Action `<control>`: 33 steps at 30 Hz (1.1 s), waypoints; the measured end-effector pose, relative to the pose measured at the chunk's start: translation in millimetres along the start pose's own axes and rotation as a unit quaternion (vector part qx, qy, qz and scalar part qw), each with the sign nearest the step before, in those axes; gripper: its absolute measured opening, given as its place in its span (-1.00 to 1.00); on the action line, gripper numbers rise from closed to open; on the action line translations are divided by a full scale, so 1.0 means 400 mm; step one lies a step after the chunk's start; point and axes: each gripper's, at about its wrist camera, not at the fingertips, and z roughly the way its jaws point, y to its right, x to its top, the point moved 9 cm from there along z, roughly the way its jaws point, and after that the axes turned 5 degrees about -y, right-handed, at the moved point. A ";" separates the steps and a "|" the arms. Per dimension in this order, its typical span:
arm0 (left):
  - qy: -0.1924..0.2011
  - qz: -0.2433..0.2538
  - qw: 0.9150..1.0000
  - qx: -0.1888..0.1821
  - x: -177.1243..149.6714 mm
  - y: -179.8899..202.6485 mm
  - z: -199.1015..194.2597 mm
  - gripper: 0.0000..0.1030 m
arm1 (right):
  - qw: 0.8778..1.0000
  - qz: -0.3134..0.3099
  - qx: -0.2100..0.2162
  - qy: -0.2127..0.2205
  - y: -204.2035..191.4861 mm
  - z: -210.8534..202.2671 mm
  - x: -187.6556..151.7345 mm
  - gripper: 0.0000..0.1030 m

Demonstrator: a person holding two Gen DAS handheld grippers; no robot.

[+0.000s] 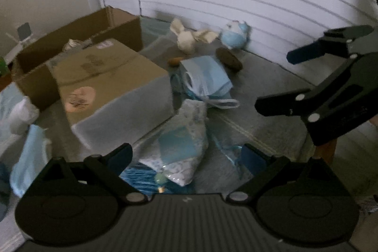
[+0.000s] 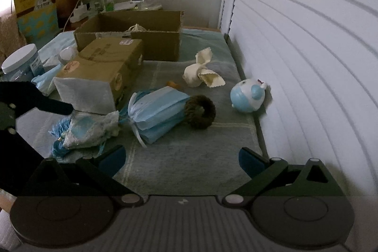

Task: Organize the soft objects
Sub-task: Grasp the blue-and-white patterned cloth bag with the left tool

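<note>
Soft things lie on a grey-green blanket (image 2: 189, 157). My left gripper (image 1: 186, 155) is open and hovers just above a white patterned soft packet (image 1: 182, 141) (image 2: 89, 129), which rests on a blue tasselled piece (image 1: 139, 176). Beyond it lie a bundle of blue face masks (image 1: 208, 79) (image 2: 158, 110), a brown fuzzy ring (image 1: 229, 58) (image 2: 200, 111), a cream cloth bow (image 1: 191, 37) (image 2: 200, 72) and a round blue-white plush (image 1: 236, 34) (image 2: 248, 96). My right gripper (image 2: 182, 160) (image 1: 281, 82) is open over bare blanket, holding nothing.
A closed cardboard box (image 1: 111, 77) (image 2: 101, 70) sits left of the packet, with an open cardboard box (image 1: 70, 39) (image 2: 132, 27) behind it. A white slatted wall (image 2: 307, 63) borders the right side. A lidded jar (image 2: 21, 63) and more masks lie at the left.
</note>
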 end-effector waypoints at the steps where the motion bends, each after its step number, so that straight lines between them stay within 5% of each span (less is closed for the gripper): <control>1: -0.005 -0.002 1.000 -0.001 0.000 0.000 0.008 0.92 | 1.000 0.001 0.001 0.001 0.001 0.000 0.000 1.00; 19: -0.021 -0.017 1.000 -0.001 0.011 -0.014 0.031 0.97 | 1.000 0.015 0.016 0.009 0.004 -0.002 0.004 1.00; 21: -0.016 -0.007 1.000 0.002 0.013 -0.012 0.024 0.89 | 1.000 0.017 0.017 0.010 0.006 -0.004 0.006 1.00; 28: -0.007 0.010 1.000 0.000 0.012 -0.004 -0.004 0.03 | 1.000 0.014 0.018 0.013 -0.001 -0.010 0.011 1.00; 33: -0.007 0.016 1.000 0.007 -0.001 -0.012 -0.022 -0.20 | 1.000 0.013 0.019 0.012 -0.007 -0.008 0.015 1.00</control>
